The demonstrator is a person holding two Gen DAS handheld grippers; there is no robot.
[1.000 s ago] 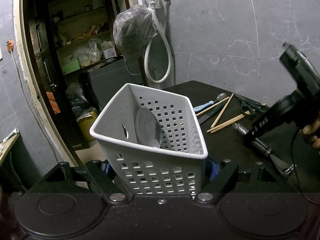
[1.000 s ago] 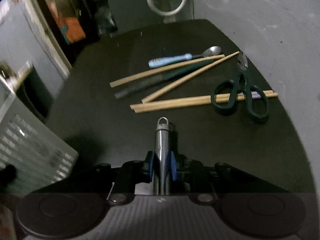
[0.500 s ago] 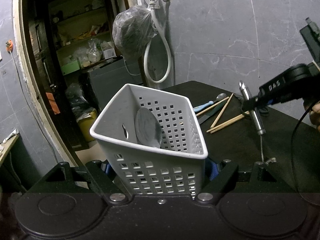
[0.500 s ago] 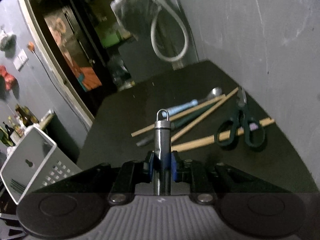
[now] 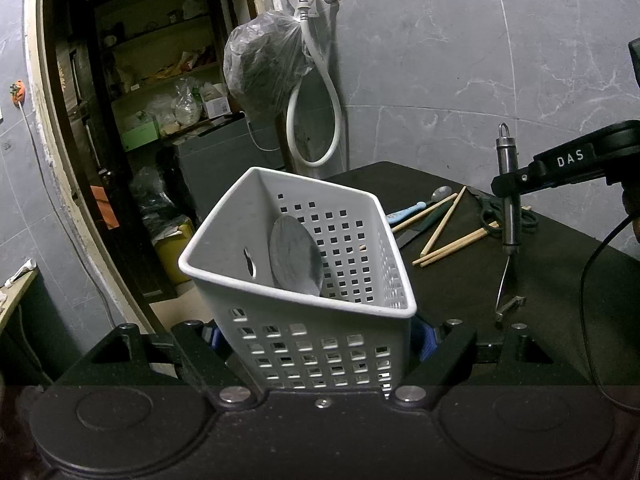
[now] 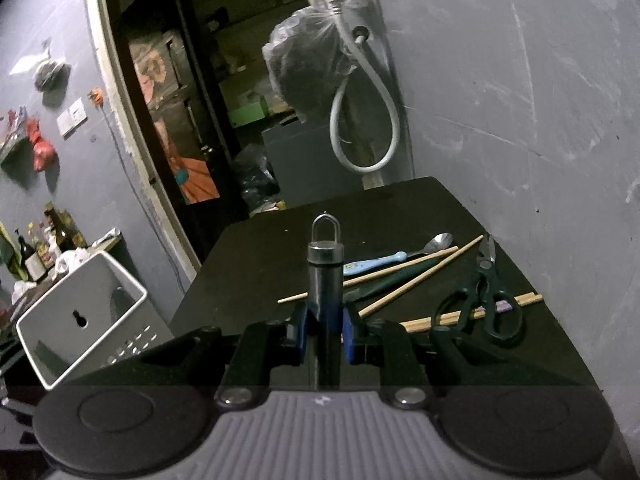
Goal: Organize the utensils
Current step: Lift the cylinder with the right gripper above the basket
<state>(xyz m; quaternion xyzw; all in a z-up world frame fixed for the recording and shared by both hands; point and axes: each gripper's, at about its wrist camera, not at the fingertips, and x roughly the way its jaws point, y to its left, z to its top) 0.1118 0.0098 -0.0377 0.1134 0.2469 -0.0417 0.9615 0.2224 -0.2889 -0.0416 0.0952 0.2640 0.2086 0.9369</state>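
Observation:
My left gripper (image 5: 320,338) is shut on a white perforated basket (image 5: 304,352), which tilts toward the camera. A large metal spoon (image 5: 294,256) leans inside it. At the right of the left wrist view, my right gripper (image 5: 508,180) is shut on a metal-handled peeler (image 5: 507,204). The peeler is held upright above the black table (image 5: 460,280), ring end up and thin blade end hanging. In the right wrist view the blue pads (image 6: 347,332) of the right gripper (image 6: 325,330) clamp the peeler's handle (image 6: 325,276). The basket (image 6: 80,320) shows at lower left.
On the table beyond the right gripper lie a blue-handled spoon (image 6: 376,262), several wooden chopsticks (image 6: 420,276), a dark-handled knife (image 6: 384,284) and dark scissors (image 6: 486,304). A grey tiled wall with a tap and white hose (image 6: 360,128) stands behind, with an open doorway at left.
My right gripper rose and tipped upward with the peeler, so the handle went from slanted near the table to upright. The left gripper and basket stayed still.

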